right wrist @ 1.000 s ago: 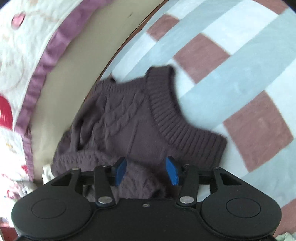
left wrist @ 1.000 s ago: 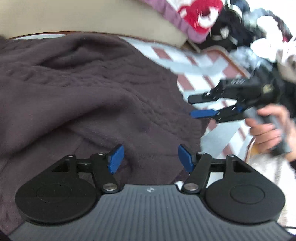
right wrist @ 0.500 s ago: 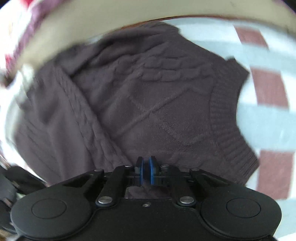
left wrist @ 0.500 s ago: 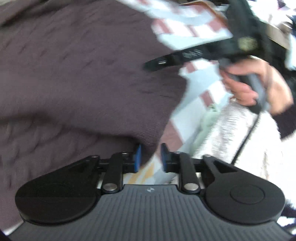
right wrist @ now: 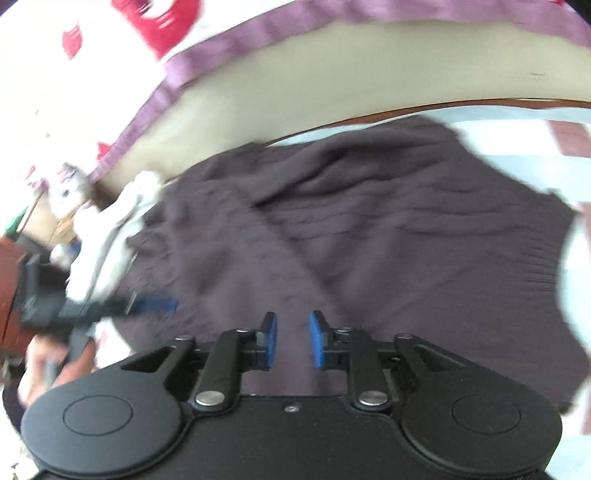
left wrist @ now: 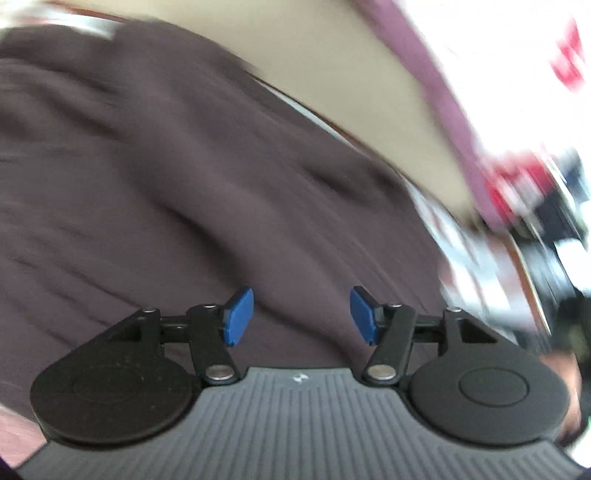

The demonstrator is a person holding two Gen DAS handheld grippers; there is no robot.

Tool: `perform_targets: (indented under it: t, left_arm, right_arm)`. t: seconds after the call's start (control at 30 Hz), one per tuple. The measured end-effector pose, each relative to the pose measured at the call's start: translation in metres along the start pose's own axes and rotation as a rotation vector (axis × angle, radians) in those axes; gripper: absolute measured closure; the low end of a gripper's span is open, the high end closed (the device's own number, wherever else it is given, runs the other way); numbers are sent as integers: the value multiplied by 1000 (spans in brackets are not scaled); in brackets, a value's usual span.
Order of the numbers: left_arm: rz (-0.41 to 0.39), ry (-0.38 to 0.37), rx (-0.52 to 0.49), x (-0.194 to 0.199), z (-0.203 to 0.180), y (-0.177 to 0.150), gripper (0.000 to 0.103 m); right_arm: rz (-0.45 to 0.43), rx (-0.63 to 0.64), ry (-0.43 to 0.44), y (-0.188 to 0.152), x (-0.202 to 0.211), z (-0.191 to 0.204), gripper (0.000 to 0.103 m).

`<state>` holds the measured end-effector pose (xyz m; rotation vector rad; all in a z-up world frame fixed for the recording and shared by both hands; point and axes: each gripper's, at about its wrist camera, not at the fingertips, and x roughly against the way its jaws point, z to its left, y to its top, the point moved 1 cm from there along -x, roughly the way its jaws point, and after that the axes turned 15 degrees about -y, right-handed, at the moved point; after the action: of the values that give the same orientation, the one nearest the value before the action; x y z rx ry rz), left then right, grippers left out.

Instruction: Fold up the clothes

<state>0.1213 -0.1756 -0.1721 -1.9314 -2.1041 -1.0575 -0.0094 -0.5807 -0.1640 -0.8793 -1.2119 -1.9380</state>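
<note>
A dark brown cable-knit sweater (left wrist: 207,177) lies spread on a checked cloth and fills most of both views (right wrist: 369,236). My left gripper (left wrist: 301,315) hovers over it with its blue pads wide apart; the jaws are opening and nothing is pinched between them. My right gripper (right wrist: 293,341) stands over the sweater's near part, its jaws opening with a narrow gap, free of the knit. In the right wrist view the left gripper (right wrist: 122,306) shows blurred at the sweater's left edge, held by a hand (right wrist: 48,369).
A beige band (right wrist: 332,85) and a purple-edged quilt with red patches (right wrist: 147,26) lie beyond the sweater. The blue, white and red checked cloth (right wrist: 569,136) shows at the right. A pale garment (right wrist: 110,229) sits at the sweater's left edge. Dark clutter (left wrist: 554,229) lies far right.
Both grippers were nearly shut on the sweater's edge half a second ago and have since opened, letting the knit go. The left gripper swung sideways over the sweater; the right wrist rolled.
</note>
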Motion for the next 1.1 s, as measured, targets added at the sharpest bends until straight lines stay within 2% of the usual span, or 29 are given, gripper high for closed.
perform_targets:
  t: [0.03,0.07,0.17,0.23,0.3,0.37,0.4,0.43,0.47,0.53,0.57,0.6,0.63,0.7,0.77,0.83,0.87,0.93,0.97,1.03,1.1]
  left_arm:
    - [-69,48,34,9,14,8,46]
    - [-114,65,55,15,24,15,46]
    - [-213,113,89,26,48,37,46]
    - [-209,126,62,17,52,50,46]
    - [-145,140,4,-9,51,56,46]
    - [-82,170,-67,-31,52,61,58]
    - [-61,191,-107,-39,52,63,83]
    - [-61,217,-169,-41,46,65,88]
    - [-64,244,-232,-42,41,67,89]
    - [-186,296,-371,-26,12,59,89]
    - [-234,315,-387,-19,0,54,89]
    - [-261,351,-349,-12,-1,47,87]
    - [-287,387,-310,-5,-2,40,80]
    - [-252,423,-223,-1,9,27,76]
    - [-216,458,-202,8,18,18,69]
    - [-212,497,-217,28,20,10,51]
    - [-238,516,-209,41,22,6,49]
    - [-277,549,-184,70,27,-4,41]
    - [-265,571,-151,81,30,-7,40]
    - [-240,616,-85,103,35,-13,40]
    - [-204,628,-58,117,41,-19,40]
  right_arm:
    - [13,25,3,-1,-7,12,69]
    - [30,56,-6,-2,-16,23,64]
    - [102,165,-103,-12,-45,44,64]
    - [148,225,-151,-16,-58,44,64]
    - [170,261,-124,-20,-65,43,64]
    - [176,296,-88,-23,-64,40,64]
    - [189,285,-70,-24,-63,38,64]
    - [203,274,-51,-25,-62,35,63]
    - [217,254,-35,-26,-61,32,64]
    - [246,222,-10,-28,-59,26,64]
    - [261,210,0,-28,-58,23,64]
    - [272,203,6,-30,-58,21,64]
    - [279,193,11,-31,-57,18,64]
    - [291,178,11,-30,-55,15,64]
    - [296,164,-10,-28,-52,16,66]
    - [261,114,-53,-22,-36,6,65]
    - [203,73,-90,-17,-20,-5,63]
    - [83,-89,-174,-9,20,-43,58]
    - [42,-201,-257,-9,39,-67,48]
    - [-6,-322,-452,-14,72,-104,46]
    - [-23,-378,-441,-26,90,-136,46]
